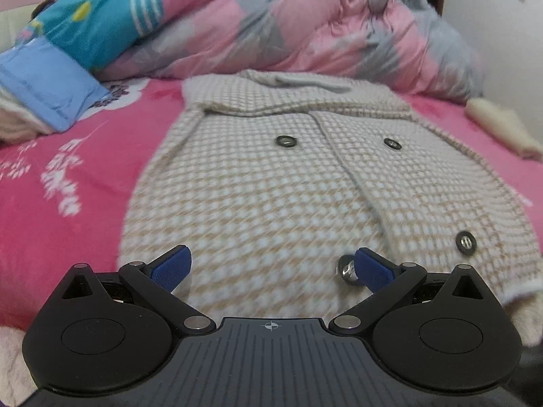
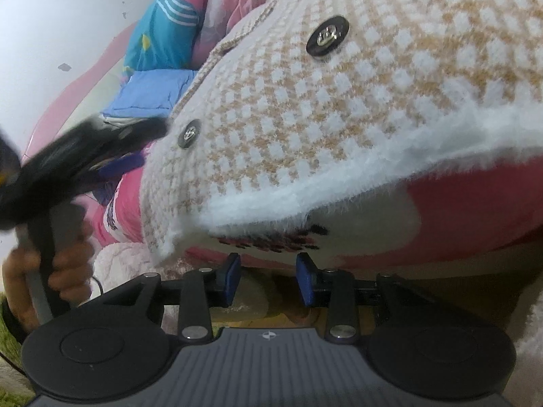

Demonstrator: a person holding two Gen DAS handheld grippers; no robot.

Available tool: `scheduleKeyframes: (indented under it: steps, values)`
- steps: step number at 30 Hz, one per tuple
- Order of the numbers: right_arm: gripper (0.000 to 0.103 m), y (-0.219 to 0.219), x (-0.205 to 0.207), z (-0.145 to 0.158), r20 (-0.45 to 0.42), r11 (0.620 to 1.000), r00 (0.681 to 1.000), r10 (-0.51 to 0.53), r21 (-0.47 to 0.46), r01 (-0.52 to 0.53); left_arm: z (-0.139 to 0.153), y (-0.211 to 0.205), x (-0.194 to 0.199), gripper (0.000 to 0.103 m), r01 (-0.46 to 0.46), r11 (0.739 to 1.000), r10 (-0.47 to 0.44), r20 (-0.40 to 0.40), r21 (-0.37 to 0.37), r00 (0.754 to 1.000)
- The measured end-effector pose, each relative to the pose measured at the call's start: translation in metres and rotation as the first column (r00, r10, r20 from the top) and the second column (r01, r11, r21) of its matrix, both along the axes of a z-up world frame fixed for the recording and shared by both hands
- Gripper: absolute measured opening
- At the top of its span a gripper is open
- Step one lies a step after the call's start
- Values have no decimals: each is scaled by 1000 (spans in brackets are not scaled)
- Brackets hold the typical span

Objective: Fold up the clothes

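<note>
While the checked coat (image 1: pixel 271 183) lies flat, left fingers (image 1: pixel 173 266) spread wide over it, right fingers (image 2: pixel 305 279) parted, empty, below its hem.

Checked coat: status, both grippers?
Left gripper open above the checked coat, nothing held. Right gripper open at the coat's white hem, clear of it. Coat flat on pink sheet; quilt heaped behind.

The coat (image 1: pixel 271 176) lies on the bed (image 1: pixel 68 186), a quilt (image 1: pixel 305 34) behind it.
</note>
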State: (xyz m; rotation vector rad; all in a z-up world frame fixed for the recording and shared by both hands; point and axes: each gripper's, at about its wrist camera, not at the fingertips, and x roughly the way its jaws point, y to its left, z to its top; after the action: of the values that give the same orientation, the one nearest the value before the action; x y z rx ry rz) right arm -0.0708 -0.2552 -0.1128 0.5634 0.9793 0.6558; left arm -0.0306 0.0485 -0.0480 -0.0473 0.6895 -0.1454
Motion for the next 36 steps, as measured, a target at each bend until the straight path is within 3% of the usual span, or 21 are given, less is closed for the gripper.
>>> scheduleKeyframes:
  steps: [5, 11, 15, 20, 25, 33, 36]
  values:
    - [39, 7, 8, -4, -25, 1000, 1000, 12, -6, -12, -16, 38, -24, 103, -31, 994, 25, -56, -100, 998]
    - [39, 14, 11, -7, -44, 999, 999, 19, -27, -21, -28, 64, -24, 103, -76, 974, 53, -112, -214, 992]
    - [39, 22, 12, -8, -51, 999, 998, 22, -44, -24, -37, 78, -22, 103, -101, 943, 55, -148, -318, 987]
    - [39, 31, 13, -5, -38, 998, 999, 17, -52, -19, -55, 91, -18, 102, -155, 884, 64, -213, -441, 975]
    - [39, 32, 11, -3, -28, 998, 1000, 11, -57, -12, -60, 100, -16, 95, -166, 845, 57, -223, -508, 973]
    - [39, 29, 10, -5, -22, 1000, 1000, 9, -29, -10, -61, 102, -16, 64, -163, 837, 42, -235, -522, 971]
    - [39, 25, 10, -5, -18, 1000, 1000, 14, 0, -14, -61, 102, -17, 59, -157, 834, 38, -229, -528, 973]
